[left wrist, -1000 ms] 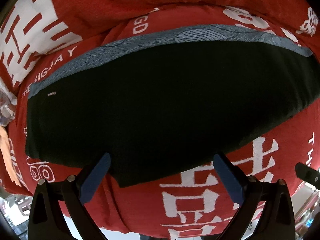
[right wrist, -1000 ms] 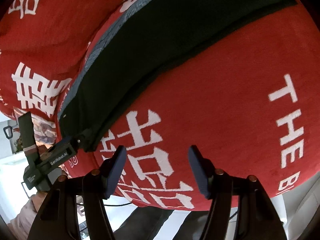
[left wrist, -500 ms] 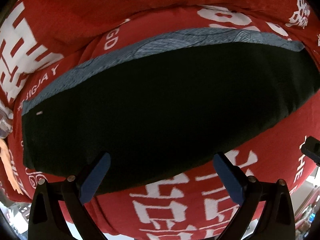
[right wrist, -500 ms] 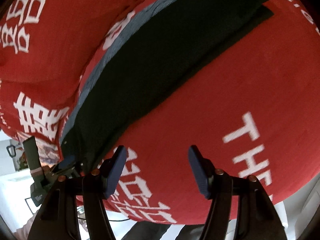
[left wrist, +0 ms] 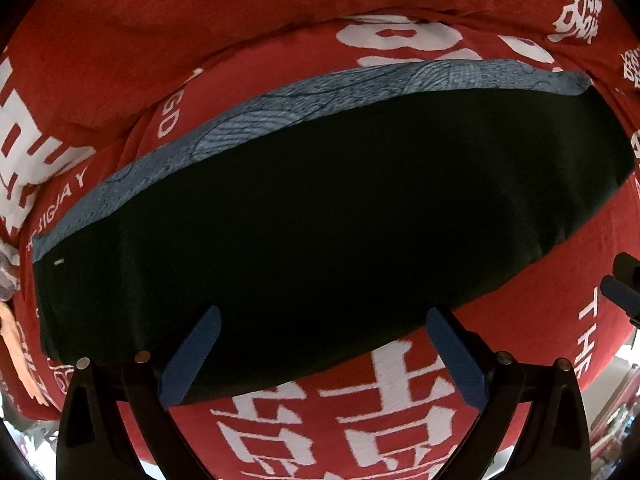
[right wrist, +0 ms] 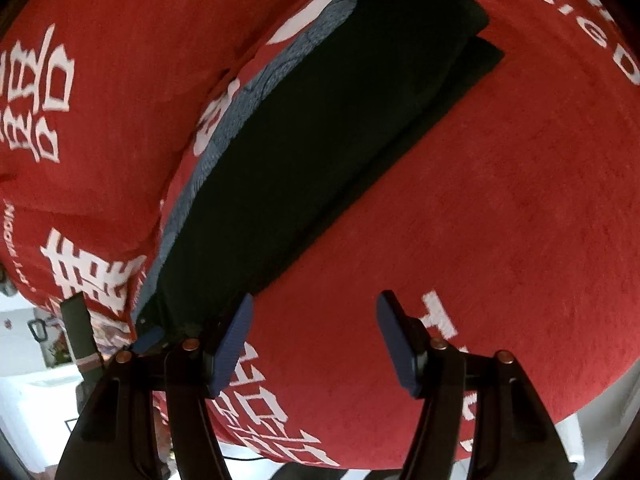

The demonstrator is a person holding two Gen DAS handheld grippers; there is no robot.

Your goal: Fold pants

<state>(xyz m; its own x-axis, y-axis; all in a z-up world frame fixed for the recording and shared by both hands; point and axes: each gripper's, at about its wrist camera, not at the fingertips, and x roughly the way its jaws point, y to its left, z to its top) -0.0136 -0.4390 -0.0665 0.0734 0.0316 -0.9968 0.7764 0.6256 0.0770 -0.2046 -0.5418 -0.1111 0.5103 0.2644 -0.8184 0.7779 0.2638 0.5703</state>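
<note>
Black pants (left wrist: 320, 216) lie flat as a long folded strip on a red blanket (left wrist: 240, 8) with white characters. A grey-blue patterned band (left wrist: 280, 100) runs along their far edge. My left gripper (left wrist: 324, 352) is open and empty, just above the pants' near edge. In the right wrist view the pants (right wrist: 320, 140) run diagonally from lower left to upper right, two layers showing at the far end. My right gripper (right wrist: 316, 336) is open and empty over the red blanket (right wrist: 500, 200), beside the pants' near edge. The left gripper's blue fingertip (right wrist: 148, 338) shows at the pants' lower corner.
The red blanket covers the whole surface and rises in a fold behind the pants (left wrist: 140, 60). The right gripper's tip (left wrist: 624, 292) shows at the right edge of the left view. A white floor and clutter (right wrist: 36, 380) lie beyond the blanket's near edge.
Both grippers have shifted along the pants while staying open. The right view now sees farther down the strip to its far end. The pants lie the same.
</note>
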